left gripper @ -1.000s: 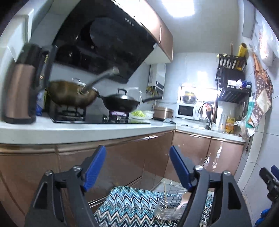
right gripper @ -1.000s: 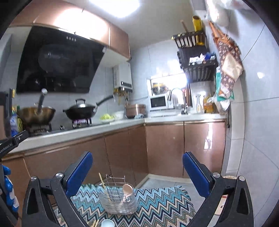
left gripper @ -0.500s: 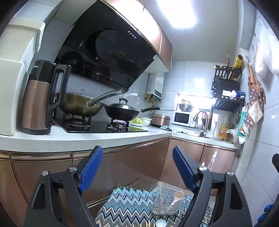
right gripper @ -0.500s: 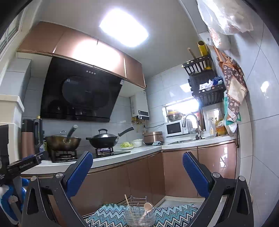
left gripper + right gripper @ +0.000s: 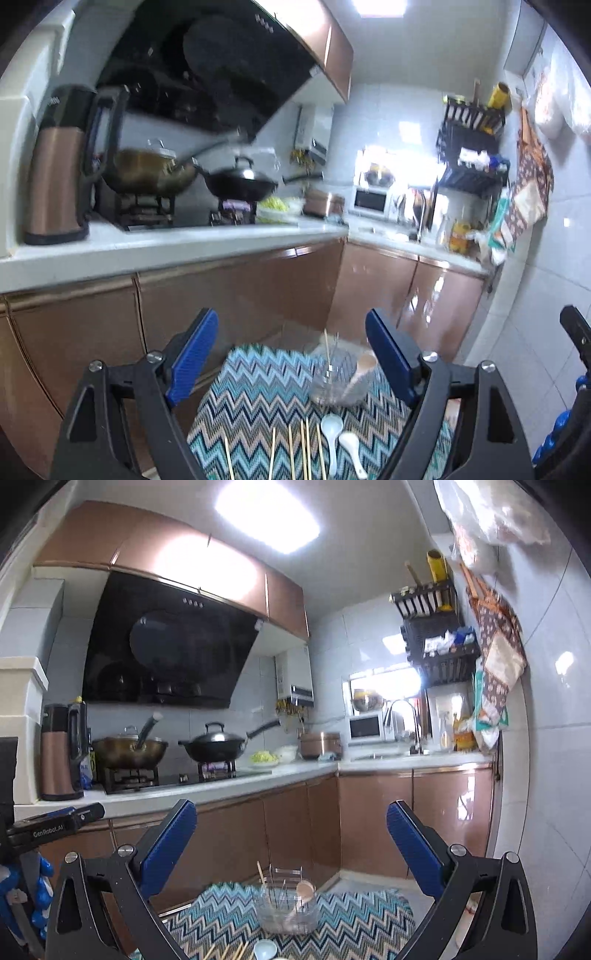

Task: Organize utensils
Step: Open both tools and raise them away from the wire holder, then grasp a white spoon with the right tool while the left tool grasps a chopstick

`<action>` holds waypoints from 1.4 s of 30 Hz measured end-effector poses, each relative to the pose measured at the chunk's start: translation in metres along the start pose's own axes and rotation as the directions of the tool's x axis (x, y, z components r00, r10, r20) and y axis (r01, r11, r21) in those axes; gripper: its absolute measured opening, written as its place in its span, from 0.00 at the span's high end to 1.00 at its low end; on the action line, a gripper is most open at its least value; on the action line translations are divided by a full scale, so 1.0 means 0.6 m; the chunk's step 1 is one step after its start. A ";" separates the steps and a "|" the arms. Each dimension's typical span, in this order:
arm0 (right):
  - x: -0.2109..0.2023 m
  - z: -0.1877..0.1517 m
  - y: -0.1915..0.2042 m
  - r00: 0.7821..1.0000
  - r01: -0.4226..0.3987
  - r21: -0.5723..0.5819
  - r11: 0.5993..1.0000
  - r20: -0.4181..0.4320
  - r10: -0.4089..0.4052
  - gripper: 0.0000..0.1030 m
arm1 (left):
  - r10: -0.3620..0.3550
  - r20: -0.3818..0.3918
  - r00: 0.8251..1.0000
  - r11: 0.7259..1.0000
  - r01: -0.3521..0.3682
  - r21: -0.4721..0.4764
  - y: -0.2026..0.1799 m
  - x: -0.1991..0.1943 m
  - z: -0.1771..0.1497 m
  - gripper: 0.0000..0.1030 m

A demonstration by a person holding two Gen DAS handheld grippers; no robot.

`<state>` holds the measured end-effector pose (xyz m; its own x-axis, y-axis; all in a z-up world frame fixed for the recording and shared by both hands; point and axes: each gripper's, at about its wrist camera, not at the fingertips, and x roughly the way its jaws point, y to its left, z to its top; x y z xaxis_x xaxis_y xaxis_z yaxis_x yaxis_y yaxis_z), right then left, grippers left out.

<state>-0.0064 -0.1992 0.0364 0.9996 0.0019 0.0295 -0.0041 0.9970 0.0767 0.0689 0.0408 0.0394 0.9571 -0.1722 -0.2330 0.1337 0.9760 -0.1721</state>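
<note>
The left gripper point(image 5: 291, 354) has its blue jaws spread wide with nothing between them; the right gripper point(image 5: 291, 843) has its blue jaws spread wide too, and they pinch nothing; both point out over a zigzag mat in blue, white and tan point(image 5: 266, 398) that lies low down in front of the brown cupboard doors point(image 5: 288, 830); what the mat lies on I cannot tell; on the far part of the mat stands a clear round holder with a wire rack in it point(image 5: 286, 908); a tan wooden spoon point(image 5: 301, 897) leans in the holder with its bowl up, and one thin wooden stick point(image 5: 327, 349) stands in it as well; nearer to the camera, a row of thin wooden chopsticks point(image 5: 304, 448) lies flat on the mat, side by side; just to the right of them lie two white soup spoons point(image 5: 341, 441), close to each other; behind all this is the white kitchen counter point(image 5: 236, 786) with a brown and black kettle jug point(image 5: 62, 753), a gold pan with a lid point(image 5: 129, 753) and a black wok with a lid point(image 5: 216, 747) on the stove; a white microwave point(image 5: 365, 727) sits in the far corner.
</note>
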 end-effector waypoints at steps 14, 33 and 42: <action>0.153 -0.131 -0.032 0.944 -0.076 0.064 0.995 -0.316 0.092 0.13 | -0.108 -0.456 0.884 0.994 0.091 -0.060 0.022 0.229 -0.154 0.38; 0.412 -0.434 -0.080 0.549 -0.245 0.336 0.910 -0.725 0.415 0.69 | -0.192 -0.836 0.515 0.981 0.078 -0.177 0.009 0.540 -0.360 0.77; 0.482 -0.480 -0.069 0.434 -0.318 0.377 0.870 -0.758 0.487 0.70 | -0.170 -0.877 0.449 0.985 0.065 -0.157 -0.008 0.581 -0.383 0.86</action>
<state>0.2912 -0.2179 -0.2450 0.4540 0.5445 -0.7053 -0.3323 0.8379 0.4330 0.3425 -0.0545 -0.2609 0.1810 -0.3601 -0.9152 0.1535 0.9295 -0.3354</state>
